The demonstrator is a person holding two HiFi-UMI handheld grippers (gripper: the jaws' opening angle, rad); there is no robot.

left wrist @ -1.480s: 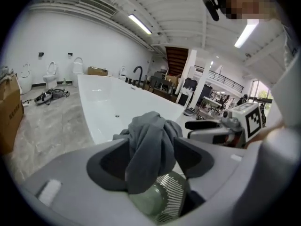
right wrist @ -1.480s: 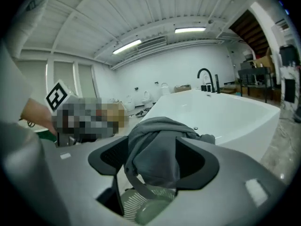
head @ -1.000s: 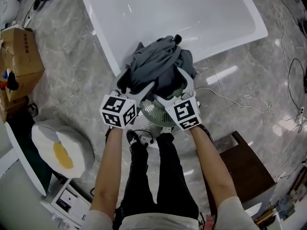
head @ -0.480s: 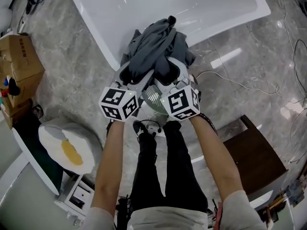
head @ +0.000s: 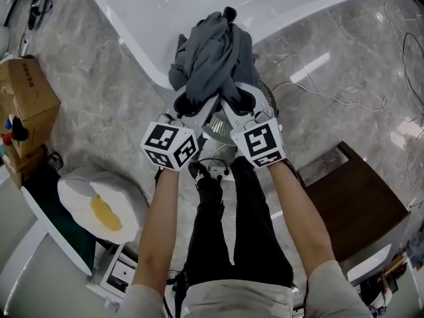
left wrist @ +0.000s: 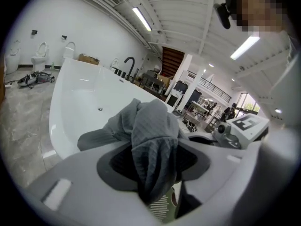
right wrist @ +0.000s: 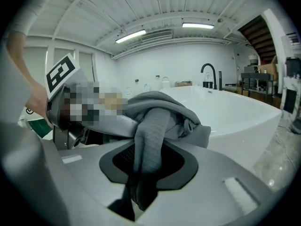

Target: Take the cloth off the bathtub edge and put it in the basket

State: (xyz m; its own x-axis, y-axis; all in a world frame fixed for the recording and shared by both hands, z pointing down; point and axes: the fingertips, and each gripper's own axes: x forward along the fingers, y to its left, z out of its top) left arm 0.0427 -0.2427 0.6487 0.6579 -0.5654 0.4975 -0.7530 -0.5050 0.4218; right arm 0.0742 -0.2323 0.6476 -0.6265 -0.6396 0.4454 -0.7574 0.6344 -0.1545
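Observation:
A crumpled grey cloth (head: 212, 52) is bunched over the slatted basket (head: 268, 98), right beside the white bathtub (head: 165, 12). My left gripper (head: 192, 105) and right gripper (head: 235, 98) stand side by side at its near end. Their jaws have just been closing, each with a fold of the cloth between them. In the left gripper view the cloth (left wrist: 153, 140) is pinched in the left gripper (left wrist: 155, 173), with the basket (left wrist: 162, 208) showing below. In the right gripper view a narrow fold of cloth (right wrist: 155, 121) is squeezed in the right gripper (right wrist: 146, 168).
The tub rim (right wrist: 235, 107) runs just beyond the cloth. On the marble floor are a cardboard box (head: 30, 105) at left, a white cushion with a yellow spot (head: 99, 204), a brown wooden piece (head: 351, 197) at right and cables (head: 344, 98). The person's legs are under the grippers.
Both grippers' jaws have come together on the cloth and the two grippers stand closer to each other. The cloth is gathered into a narrower, taller bunch.

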